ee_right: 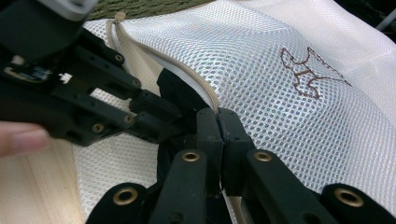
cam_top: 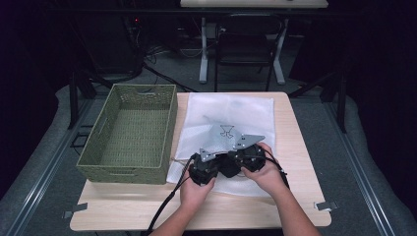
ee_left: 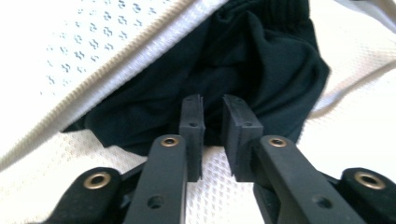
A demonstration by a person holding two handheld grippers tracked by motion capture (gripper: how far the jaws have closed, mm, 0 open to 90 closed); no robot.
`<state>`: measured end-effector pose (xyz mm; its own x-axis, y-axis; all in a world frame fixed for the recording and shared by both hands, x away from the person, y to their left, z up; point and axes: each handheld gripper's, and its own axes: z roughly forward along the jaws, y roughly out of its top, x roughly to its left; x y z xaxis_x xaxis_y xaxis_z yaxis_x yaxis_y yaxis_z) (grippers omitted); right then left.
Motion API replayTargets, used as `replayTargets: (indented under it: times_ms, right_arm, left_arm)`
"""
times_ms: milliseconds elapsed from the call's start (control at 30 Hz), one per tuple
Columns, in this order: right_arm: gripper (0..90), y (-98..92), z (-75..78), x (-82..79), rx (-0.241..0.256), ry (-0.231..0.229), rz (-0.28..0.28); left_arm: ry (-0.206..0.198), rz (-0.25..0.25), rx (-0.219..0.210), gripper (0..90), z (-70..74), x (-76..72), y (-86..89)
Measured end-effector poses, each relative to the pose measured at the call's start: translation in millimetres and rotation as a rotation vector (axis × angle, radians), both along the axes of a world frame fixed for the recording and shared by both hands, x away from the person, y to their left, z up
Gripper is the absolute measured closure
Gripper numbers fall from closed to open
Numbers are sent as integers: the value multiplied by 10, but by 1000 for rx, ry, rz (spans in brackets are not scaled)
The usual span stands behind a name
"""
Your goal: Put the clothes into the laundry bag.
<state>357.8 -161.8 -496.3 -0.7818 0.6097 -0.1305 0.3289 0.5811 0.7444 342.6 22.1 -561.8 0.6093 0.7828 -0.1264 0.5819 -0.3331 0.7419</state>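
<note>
A white mesh laundry bag (cam_top: 231, 110) lies flat on the wooden table (cam_top: 295, 196), with a brown emblem (ee_right: 310, 72) on top. A black garment (ee_left: 243, 60) bunches at the bag's zippered mouth (ee_right: 191, 77), partly under the upper mesh layer. My right gripper (ee_right: 217, 114) is shut on the zipper edge of that upper layer and holds it raised. My left gripper (ee_left: 212, 109) points into the opening with its jaws a narrow gap apart, tips against the black garment (cam_top: 227, 168). In the high view both grippers, left (cam_top: 216, 164) and right (cam_top: 237, 158), meet at the bag's near edge.
A green woven basket (cam_top: 167, 130) stands empty on the table's left side, right beside the bag. Bare wood runs along the table's near edge and right side. A chair (cam_top: 246, 49) and a second table's legs stand on the floor beyond.
</note>
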Motion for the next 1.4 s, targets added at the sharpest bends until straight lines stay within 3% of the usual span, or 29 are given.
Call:
replayTargets:
  times_ms: [200, 433, 767, 933, 1100, 1167, 1400]
  right_arm:
    - [890, -8, 3, 3, 3, 0, 0]
    - [890, 0, 1, -1, 2, 0, -2]
    - [890, 0, 0, -1, 3, 2, 0]
    - [890, 3, -1, -5, 3, 4, -1]
    - [890, 4, -3, -3, 3, 5, 0]
    - [890, 3, -3, -4, 3, 6, -2]
    - [890, -1, -1, -6, 3, 7, -1]
  left_arm:
    - [13, -38, -51, 644, 41, -169, 0]
    - [39, -87, -40, 635, -18, -324, -93]
    - [58, -10, -1, 522, -170, -199, -183]
    - [48, 4, 6, 600, -176, -163, -205]
    - [24, 13, 36, 772, -179, -134, -214]
    - [26, 7, 26, 841, -181, -119, -206]
    - [14, 37, 23, 870, -147, -30, -159]
